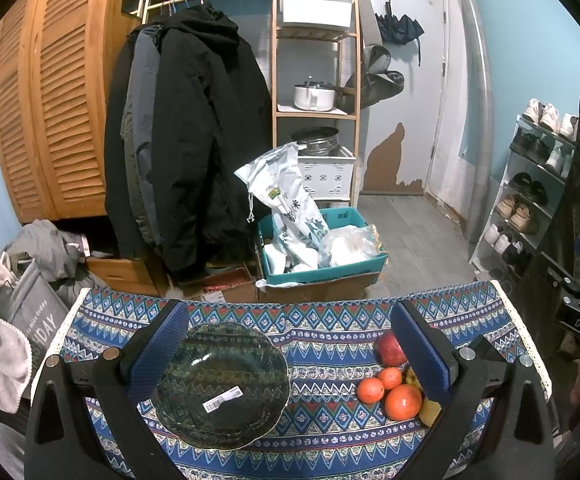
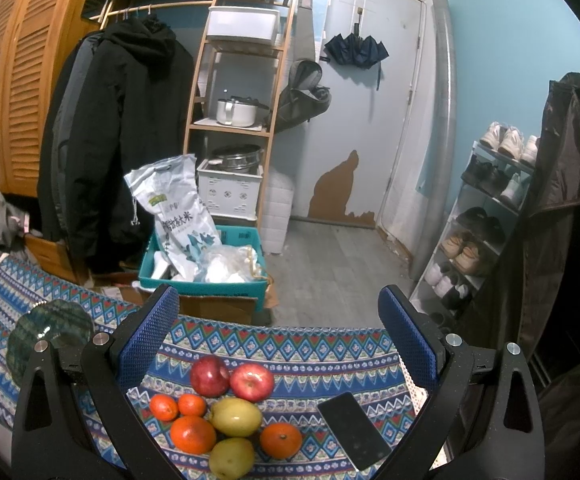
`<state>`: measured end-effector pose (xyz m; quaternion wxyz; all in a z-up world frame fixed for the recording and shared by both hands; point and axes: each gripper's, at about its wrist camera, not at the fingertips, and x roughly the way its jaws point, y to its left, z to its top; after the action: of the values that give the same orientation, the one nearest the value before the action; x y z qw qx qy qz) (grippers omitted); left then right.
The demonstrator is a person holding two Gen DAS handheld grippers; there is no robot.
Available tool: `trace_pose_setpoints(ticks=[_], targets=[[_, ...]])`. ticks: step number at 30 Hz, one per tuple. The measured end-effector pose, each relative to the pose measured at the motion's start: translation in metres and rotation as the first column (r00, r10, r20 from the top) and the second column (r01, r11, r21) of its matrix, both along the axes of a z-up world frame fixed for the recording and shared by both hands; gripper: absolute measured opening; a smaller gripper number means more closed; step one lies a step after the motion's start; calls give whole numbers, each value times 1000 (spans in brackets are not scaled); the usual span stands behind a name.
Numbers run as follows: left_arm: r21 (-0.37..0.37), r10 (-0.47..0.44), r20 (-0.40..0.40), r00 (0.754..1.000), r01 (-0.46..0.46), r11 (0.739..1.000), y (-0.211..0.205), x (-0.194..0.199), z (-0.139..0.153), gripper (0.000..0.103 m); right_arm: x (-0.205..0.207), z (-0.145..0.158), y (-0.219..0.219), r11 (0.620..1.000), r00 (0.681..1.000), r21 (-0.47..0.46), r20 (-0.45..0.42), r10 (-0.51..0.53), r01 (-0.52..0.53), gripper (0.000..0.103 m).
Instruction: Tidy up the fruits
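A dark green patterned plate (image 1: 222, 384) with a white sticker lies on the blue patterned tablecloth (image 1: 322, 360), just inside my left gripper's (image 1: 290, 352) left finger. That gripper is open and holds nothing. A cluster of fruit sits to its right: a red apple (image 1: 390, 348) and oranges (image 1: 403, 402). In the right wrist view, two red apples (image 2: 210, 376), several oranges (image 2: 192, 434) and two yellow-green pears (image 2: 236, 416) lie between the fingers of my open right gripper (image 2: 284, 340). The plate (image 2: 50, 332) shows at the far left there.
A black phone (image 2: 354, 430) lies on the cloth right of the fruit. Beyond the table's far edge stand a teal box (image 1: 322, 256) with bags, hanging coats (image 1: 186, 140), a wooden shelf (image 1: 316, 80) and a shoe rack (image 2: 486, 216).
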<state>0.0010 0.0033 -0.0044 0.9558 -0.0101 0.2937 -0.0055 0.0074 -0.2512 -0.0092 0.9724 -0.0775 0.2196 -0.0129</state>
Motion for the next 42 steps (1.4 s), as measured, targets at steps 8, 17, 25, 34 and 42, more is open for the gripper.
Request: trace_pose_setpoints(ticks=[8,17,25,34,42], targets=[[0,0,0,1000,0,1000,0,0,0,102,-1,-3,-3,1000,1000,-2,-7,1,-1,98],[0,1,-1,1000,-1,1000,-1,0,-1,102,0,-3,-1,1000,1000,-2,-6,1,-1,98],[0,0,-1,1000,0,1000,-1,0,-1,102,-1,-3,-2,1000,1000,-4,-7,1,-1,98],[-5,-4,-1,1000,4,1000,-3,0,-2,102,0,-2,-1,1000,1000,-5,-8,0,0,98],[-15,-10,-8,1000,10,1000,-5,1,-5,102,-2,-9,-3,1000,1000,-10,-14,-3,3,98]])
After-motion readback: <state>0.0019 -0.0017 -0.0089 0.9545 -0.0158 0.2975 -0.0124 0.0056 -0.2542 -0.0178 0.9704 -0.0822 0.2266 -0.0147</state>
